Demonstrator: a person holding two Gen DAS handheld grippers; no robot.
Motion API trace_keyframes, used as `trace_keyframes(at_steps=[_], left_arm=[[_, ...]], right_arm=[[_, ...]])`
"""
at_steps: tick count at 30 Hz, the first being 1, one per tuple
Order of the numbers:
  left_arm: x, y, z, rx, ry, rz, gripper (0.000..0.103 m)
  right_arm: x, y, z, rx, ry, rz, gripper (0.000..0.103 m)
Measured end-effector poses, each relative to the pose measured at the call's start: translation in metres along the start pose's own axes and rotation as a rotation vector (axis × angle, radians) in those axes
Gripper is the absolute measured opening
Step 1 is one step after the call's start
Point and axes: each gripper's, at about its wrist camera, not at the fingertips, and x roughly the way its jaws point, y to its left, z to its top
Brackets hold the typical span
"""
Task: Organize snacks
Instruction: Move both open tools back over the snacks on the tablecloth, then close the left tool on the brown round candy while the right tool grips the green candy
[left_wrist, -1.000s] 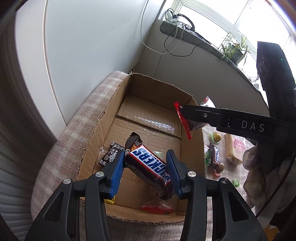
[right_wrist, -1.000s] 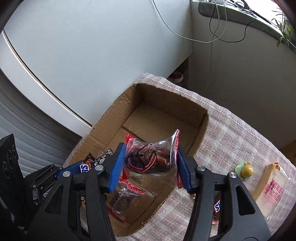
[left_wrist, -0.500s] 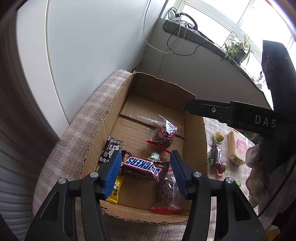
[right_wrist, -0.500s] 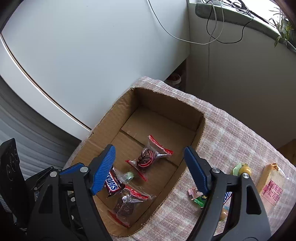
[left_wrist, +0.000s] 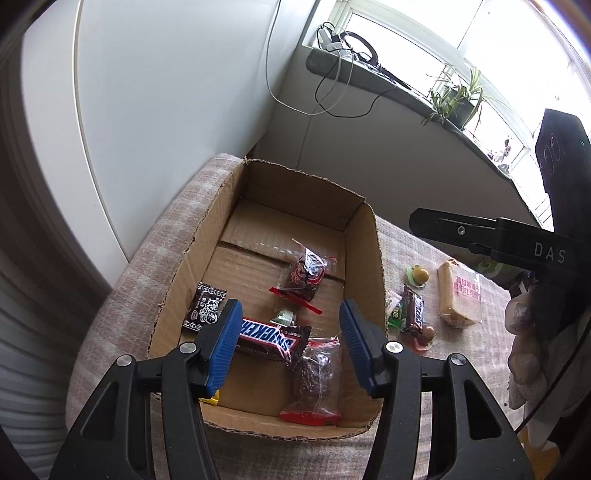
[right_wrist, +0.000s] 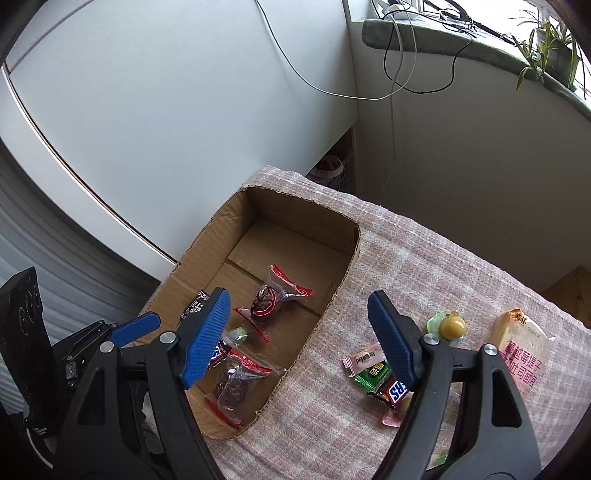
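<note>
Over the cardboard box (right_wrist: 343, 273) both the left gripper (left_wrist: 290, 345) and right gripper (right_wrist: 301, 330) hang spread and empty; loose snacks (right_wrist: 376, 373) lie beside it on the cloth, so I'd lower squarely over one wrapper before pinching

Pretty clearly someone's home, a room corner by a window. Upper right there's a windowsill (left_wrist: 402, 88) with a potted spider plant (left_wrist: 456, 99) and tangled charger cables (right_wrist: 399, 62) drooping down the white wall (left_wrist: 177, 110). Lower half is a table under a pinkish plaid cloth (right_wrist: 424, 266), holding a cardboard box (left_wrist: 365, 258) and loose snacks (right_wrist: 373, 369).
</note>
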Motion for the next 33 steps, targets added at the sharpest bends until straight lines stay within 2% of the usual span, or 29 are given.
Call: trace_keyframes(at_steps=[8,17,22,27,31,33], left_arm=[[0.001,-0.029,-0.001,0.055,0.007,-0.058,0.053],[0.015,-0.079,-0.01,0.15,0.053,-0.147,0.051],[0.028,-0.11,-0.022,0.209,0.1,-0.199,0.043],[0.043,-0.139,-0.036,0.268,0.148,-0.246,0.034],[0.058,-0.158,-0.043,0.296,0.173,-0.272,0.027],[0.066,-0.166,-0.045,0.298,0.18,-0.28,0.027]], right_arm=[[-0.045,-0.053,-0.03,0.091,-0.03,-0.054,0.079],[-0.085,-0.108,-0.086,0.199,-0.044,-0.125,0.079],[-0.095,-0.133,-0.12,0.245,-0.041,-0.164,0.079],[-0.086,-0.139,-0.151,0.231,-0.004,-0.157,0.064],[-0.07,-0.138,-0.169,0.175,0.037,-0.119,0.052],[-0.059,-0.138,-0.175,0.143,0.058,-0.095,0.046]])
